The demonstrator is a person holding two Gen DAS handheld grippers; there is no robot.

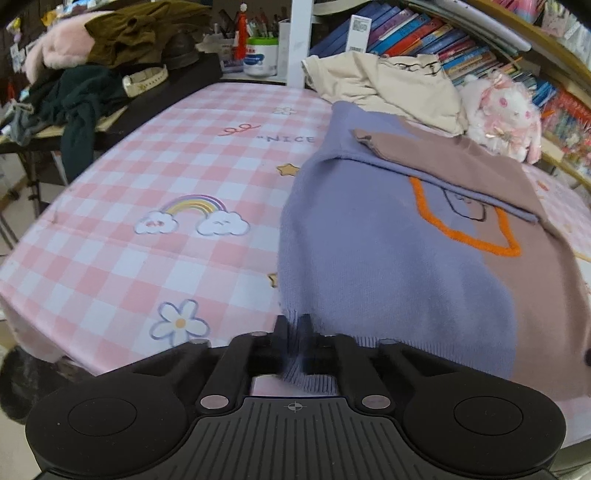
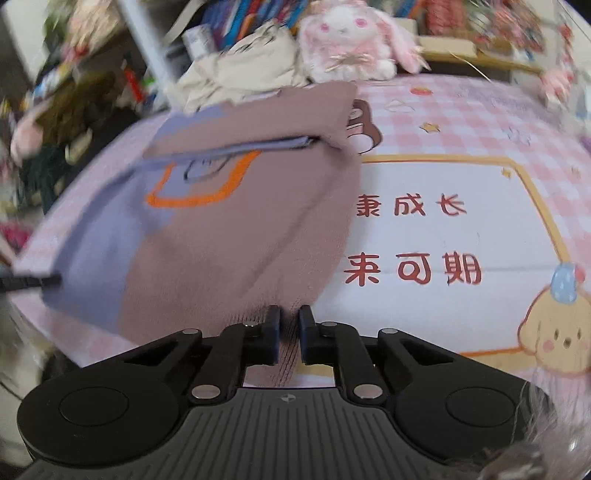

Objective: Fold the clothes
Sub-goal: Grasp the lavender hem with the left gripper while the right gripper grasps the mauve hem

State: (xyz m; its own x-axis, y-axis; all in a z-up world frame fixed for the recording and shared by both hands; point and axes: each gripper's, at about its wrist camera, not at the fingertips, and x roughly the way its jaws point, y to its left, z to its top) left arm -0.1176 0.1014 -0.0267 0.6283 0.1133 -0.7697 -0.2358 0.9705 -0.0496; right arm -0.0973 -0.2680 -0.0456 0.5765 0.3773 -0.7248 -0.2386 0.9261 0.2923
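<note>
A knit sweater (image 1: 369, 258), half purple and half mauve with an orange outline on its front, lies on the pink checked tablecloth (image 1: 147, 166). Its sleeves are folded across the chest. My left gripper (image 1: 295, 325) is shut on the purple ribbed hem at the sweater's near left corner. In the right wrist view the sweater (image 2: 229, 251) is blurred. My right gripper (image 2: 288, 314) is shut on the mauve hem at the near right corner, with fabric pinched between its narrow jaws.
A crumpled cream garment (image 1: 388, 88) and a pink plush rabbit (image 1: 502, 110) sit behind the sweater. Bookshelves (image 1: 424, 33) run along the back. Dark clothes (image 1: 85, 96) are heaped on a side table to the left. A white tub (image 1: 260, 55) stands at the far edge.
</note>
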